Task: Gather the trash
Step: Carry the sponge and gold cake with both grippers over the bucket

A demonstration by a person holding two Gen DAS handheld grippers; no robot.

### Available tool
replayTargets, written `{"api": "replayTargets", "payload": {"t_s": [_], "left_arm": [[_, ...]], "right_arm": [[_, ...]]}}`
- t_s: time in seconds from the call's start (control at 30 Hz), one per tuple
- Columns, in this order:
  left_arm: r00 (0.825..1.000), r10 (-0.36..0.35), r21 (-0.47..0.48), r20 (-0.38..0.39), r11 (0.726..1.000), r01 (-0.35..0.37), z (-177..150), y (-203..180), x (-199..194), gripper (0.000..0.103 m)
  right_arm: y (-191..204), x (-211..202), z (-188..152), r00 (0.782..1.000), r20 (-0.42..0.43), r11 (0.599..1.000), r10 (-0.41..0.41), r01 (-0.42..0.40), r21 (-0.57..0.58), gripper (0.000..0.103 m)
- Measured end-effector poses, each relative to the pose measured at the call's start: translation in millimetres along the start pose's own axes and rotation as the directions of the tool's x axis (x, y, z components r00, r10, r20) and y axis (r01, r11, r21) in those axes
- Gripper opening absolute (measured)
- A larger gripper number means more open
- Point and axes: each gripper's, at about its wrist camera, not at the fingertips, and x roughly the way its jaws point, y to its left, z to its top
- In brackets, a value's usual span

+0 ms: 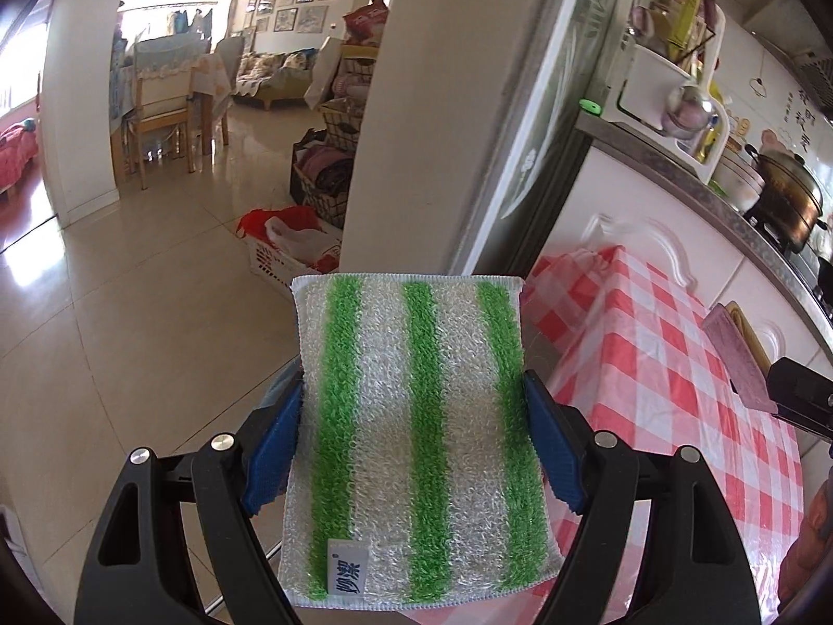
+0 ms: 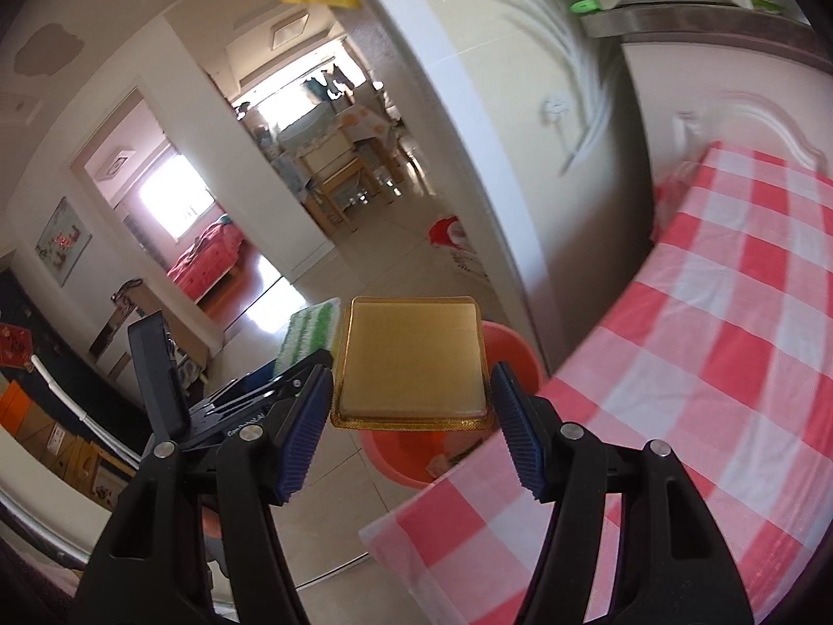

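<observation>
Green-striped scouring cloth (image 1: 411,427), white tag with blue characters, clamped in left gripper (image 1: 414,442) above open floor (image 1: 130,312); gold plastic tray (image 2: 414,362) pinched by right gripper (image 2: 411,427) beyond checked table (image 2: 703,364) edge, over red bin (image 2: 500,359).

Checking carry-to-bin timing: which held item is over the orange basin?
The gold square plastic tray in the right gripper; the orange basin shows below it. The left's green-striped scrubbing cloth is not.
</observation>
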Motion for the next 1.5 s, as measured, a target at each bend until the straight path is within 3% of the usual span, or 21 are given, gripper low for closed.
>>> {"api": "replayTargets", "payload": {"t_s": [0.5, 0.77, 1.5], "left_arm": [[0.999, 0.016, -0.019, -0.047, 1.000, -0.017, 0, 14, 37, 0.079], [0.992, 0.012, -0.033, -0.122, 0.999, -0.016, -12, 13, 72, 0.079], [0.969, 0.021, -0.008, -0.245, 1.000, -0.024, -30, 9, 125, 0.079]], "right_arm": [[-7, 83, 5, 0.992, -0.121, 1.000, -0.026, 0.025, -0.006, 0.063], [-12, 111, 2, 0.981, -0.178, 0.996, -0.082, 0.073, -0.055, 0.063], [-15, 141, -4, 0.961, -0.226, 0.983, -0.157, 0.130, -0.130, 0.064]]}}
